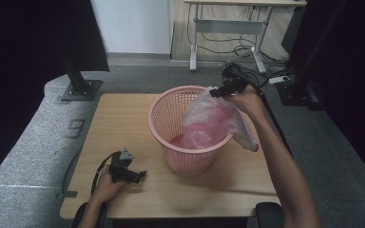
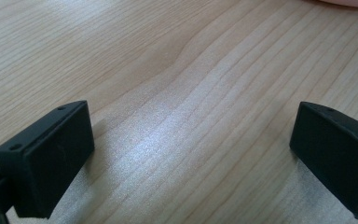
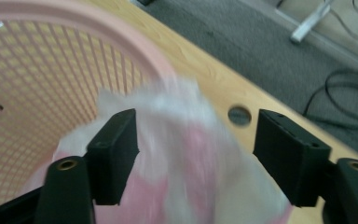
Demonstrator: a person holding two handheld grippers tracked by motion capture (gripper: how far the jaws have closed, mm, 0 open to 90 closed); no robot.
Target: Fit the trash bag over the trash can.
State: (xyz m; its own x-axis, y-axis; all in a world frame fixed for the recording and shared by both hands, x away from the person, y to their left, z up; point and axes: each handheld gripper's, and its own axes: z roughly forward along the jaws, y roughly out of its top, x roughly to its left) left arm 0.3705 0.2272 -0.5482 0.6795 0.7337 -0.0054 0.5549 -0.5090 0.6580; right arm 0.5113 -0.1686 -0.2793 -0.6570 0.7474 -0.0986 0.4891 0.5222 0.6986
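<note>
Plastic bag point(image 1: 214, 124) lies slanted in the pink mesh basket point(image 1: 164, 116) at frame centre, long axis from upper right to lower left, one edge draped over the right rim. Right gripper point(image 3: 196, 154) at the bag's top: jaws parted, bag between them, not pinched. Left gripper point(image 1: 140, 175), lower left on the wooden table point(image 1: 119, 123), jaws spread wide with nothing between.

We take this for a lab or recording room: black curtains point(image 1: 24, 42) hang at both sides of the frame, metal stands point(image 1: 78, 80) are bolted beside the bench point(image 1: 123, 118), and cables point(image 1: 247, 52) sprawl under a desk point(image 1: 228, 23) at the top.
</note>
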